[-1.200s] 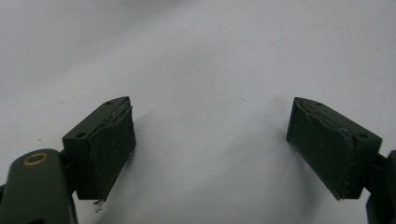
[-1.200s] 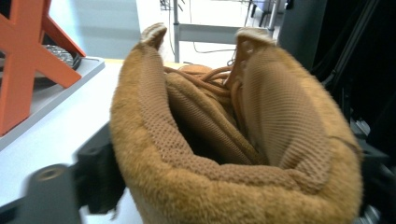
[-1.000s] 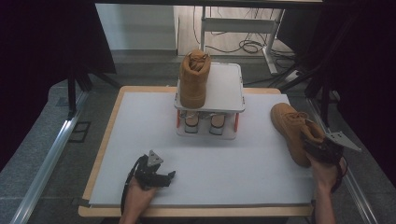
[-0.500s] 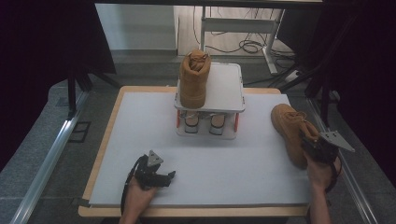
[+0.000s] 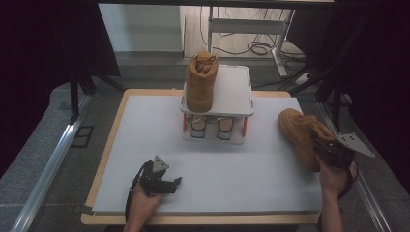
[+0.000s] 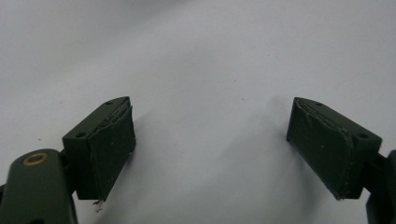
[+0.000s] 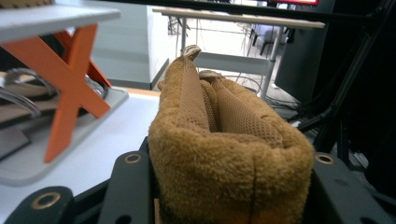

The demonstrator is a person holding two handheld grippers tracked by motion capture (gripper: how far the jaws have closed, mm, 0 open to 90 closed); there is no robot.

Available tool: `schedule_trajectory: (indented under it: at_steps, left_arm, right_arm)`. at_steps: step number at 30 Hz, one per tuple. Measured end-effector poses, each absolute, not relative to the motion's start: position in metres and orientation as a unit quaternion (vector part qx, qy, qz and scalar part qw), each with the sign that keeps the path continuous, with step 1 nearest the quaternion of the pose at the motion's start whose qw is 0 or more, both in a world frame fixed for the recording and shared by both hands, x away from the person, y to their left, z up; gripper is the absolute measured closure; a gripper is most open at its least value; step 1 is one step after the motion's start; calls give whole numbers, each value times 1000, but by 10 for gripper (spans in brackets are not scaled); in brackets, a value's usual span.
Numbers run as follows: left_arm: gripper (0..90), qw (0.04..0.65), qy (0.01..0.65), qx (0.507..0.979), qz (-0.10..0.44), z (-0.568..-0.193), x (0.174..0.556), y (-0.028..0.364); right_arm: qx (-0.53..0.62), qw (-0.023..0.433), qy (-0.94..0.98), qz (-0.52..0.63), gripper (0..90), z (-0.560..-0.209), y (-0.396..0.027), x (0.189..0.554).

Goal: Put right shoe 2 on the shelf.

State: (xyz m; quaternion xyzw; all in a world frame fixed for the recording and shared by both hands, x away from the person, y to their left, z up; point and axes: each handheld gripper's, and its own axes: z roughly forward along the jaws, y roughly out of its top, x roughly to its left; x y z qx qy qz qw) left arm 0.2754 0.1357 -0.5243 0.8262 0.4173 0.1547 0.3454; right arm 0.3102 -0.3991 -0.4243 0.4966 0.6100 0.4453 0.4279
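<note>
I read the job as putting a pair of tan boots onto the small white rack (image 5: 231,92) at the far middle of the white table (image 5: 145,140), and I judge it about half done: one boot (image 5: 200,82) already stands upright on the left half of the rack's top shelf, and the right half beside it is bare. The second boot (image 5: 300,135) is well to the right of the rack, near the table's right edge, toe pointing away toward the rack's far side. My right gripper (image 5: 329,151) has its jaws around that boot's fleecy collar (image 7: 224,172); they have just been closing, and in the right gripper view the collar fills the gap and looks squeezed between the pads, so I take it as clamped on the boot. The right hand (image 5: 334,175) comes in from the near right corner, wrist low, the gripper aimed forward along the boot. What is left, I think, is lifting this boot, carrying it left to the rack and setting it upright on the free side. My left gripper (image 5: 162,181) rests near the table's front edge, well forward-left of the rack, jaws spread wide with nothing between them, pointing at bare table.
</note>
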Motion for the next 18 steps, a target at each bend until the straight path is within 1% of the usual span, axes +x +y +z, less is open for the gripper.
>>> schedule_trajectory:
  at_steps: [18]
  left_arm:
    - [151,347,418,825,155,-524,276,135]
  right_arm:
    - [464,433,610,475,551,-390,-370,311]
